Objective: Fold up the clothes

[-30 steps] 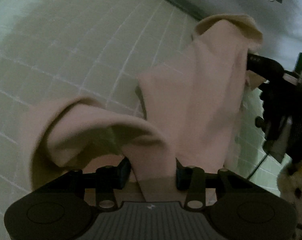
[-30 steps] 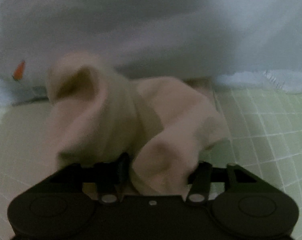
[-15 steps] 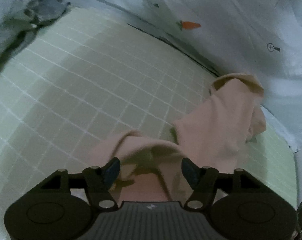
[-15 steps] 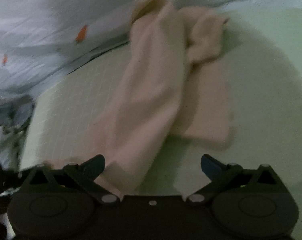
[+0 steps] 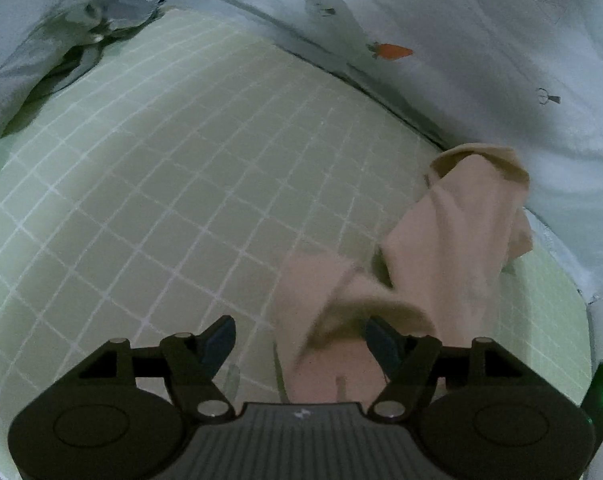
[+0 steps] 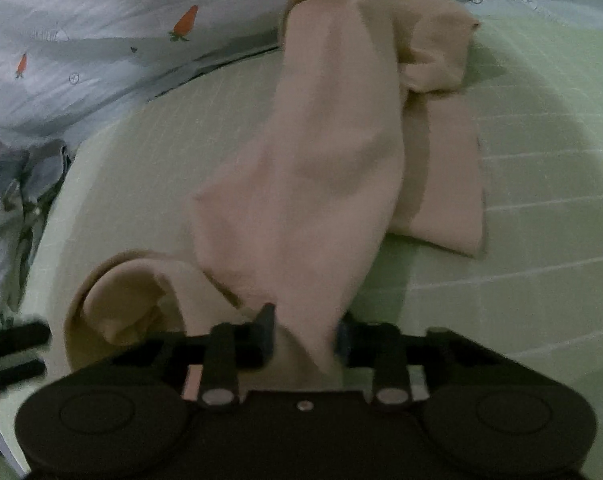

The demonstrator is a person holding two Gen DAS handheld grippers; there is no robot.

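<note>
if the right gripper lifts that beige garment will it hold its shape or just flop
Likely flop: the beige garment already lies in soft folds and drapes from the right gripper. Probably light, since it looks thin. It may drag across the green mat.

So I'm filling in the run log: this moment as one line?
left tongs: open | right tongs: shut on beige garment | garment on green grid mat

Left tool (image 5: 299,340) agape — pink garment (image 5: 433,264) (crumpled) between.
</note>
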